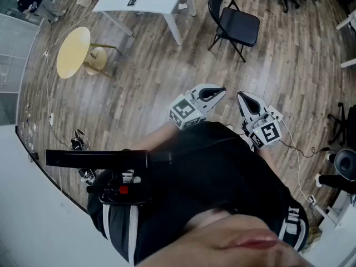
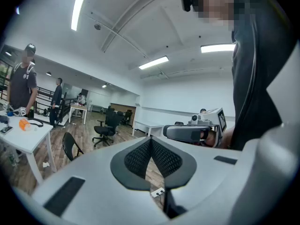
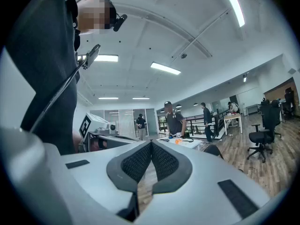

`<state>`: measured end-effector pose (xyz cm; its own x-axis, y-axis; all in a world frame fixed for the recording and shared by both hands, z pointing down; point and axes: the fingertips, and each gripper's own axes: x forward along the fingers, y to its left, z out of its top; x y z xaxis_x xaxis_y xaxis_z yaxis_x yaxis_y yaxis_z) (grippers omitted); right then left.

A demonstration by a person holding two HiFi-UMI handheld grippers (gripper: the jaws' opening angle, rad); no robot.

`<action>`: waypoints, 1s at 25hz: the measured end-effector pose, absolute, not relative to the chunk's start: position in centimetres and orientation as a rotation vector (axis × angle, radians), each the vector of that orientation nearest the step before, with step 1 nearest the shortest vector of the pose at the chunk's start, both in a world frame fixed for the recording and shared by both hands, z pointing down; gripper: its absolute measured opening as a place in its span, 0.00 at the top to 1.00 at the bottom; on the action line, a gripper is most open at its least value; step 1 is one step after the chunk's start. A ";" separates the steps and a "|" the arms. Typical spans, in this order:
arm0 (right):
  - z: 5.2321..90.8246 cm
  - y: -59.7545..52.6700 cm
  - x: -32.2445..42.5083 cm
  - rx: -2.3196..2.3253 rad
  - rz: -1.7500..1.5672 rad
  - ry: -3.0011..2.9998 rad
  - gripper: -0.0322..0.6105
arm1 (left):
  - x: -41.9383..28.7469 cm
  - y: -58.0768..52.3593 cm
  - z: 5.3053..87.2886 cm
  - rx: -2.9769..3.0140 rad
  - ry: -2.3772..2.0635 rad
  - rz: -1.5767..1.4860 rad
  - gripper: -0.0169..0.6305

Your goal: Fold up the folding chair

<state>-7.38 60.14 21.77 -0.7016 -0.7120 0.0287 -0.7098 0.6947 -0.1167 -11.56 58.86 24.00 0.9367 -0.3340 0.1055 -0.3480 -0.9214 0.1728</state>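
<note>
Table [image 1: 167,0] cut off @ top edge; folding chair [image 2: 70,145] btm hidden behind left gripper [image 2: 151,142].

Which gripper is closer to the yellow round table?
Left. In the head view the left gripper is to the right of the yellow table and lower down. The right gripper is farther right, beyond the left one.

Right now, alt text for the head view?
A black folding chair stands unfolded ahead, near a white table and a round yellow table. The left gripper and right gripper, both shut and empty, are well short of it.
</note>
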 end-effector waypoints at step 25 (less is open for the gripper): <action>22.7 60.2 -4.8 -1.057 -0.286 2.850 0.93 | -9.9 58.4 25.2 2.866 -0.566 0.192 0.97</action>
<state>-4.84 60.17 22.69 -0.7569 -0.6533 -0.0179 -0.6367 0.7433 -0.2051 -9.93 58.38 25.16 0.9175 -0.3605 0.1681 -0.3883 -0.9033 0.1824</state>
